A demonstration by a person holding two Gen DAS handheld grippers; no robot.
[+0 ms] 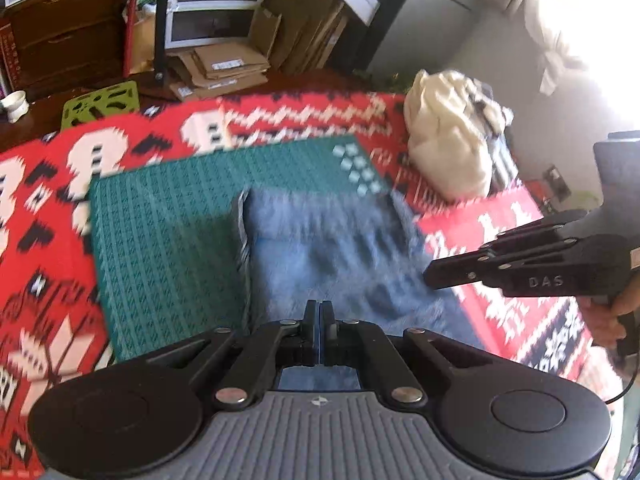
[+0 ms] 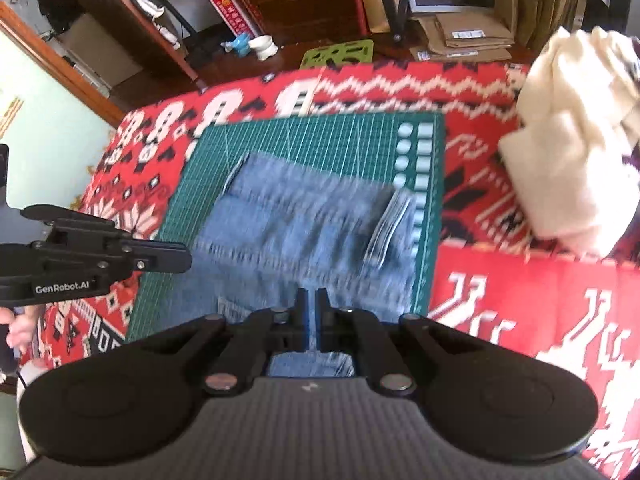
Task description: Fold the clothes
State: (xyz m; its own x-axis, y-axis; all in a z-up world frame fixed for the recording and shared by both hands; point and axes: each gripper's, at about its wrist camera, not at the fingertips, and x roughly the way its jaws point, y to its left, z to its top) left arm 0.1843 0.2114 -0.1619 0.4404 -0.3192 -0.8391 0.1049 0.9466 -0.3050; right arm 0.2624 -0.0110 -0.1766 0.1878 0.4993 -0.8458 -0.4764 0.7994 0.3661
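Blue jeans (image 1: 328, 248) lie folded on a green cutting mat (image 1: 160, 220), blurred by motion. My left gripper (image 1: 320, 312) is shut, with a thin strip of denim pinched between its fingers at the near edge of the jeans. From the right, my right gripper (image 1: 430, 276) reaches in to the jeans' right edge, held by a hand. In the right wrist view the jeans (image 2: 296, 224) lie on the mat (image 2: 320, 136), and the right gripper (image 2: 310, 300) is shut on denim at their near edge. The left gripper (image 2: 186, 258) points at their left edge.
A red patterned blanket (image 1: 80, 152) covers the surface under the mat. A heap of cream clothing (image 1: 444, 140) (image 2: 568, 160) sits at the far right. Beyond the far edge stand a green stool (image 2: 340, 54), flat cardboard boxes (image 2: 464, 36) and wooden furniture.
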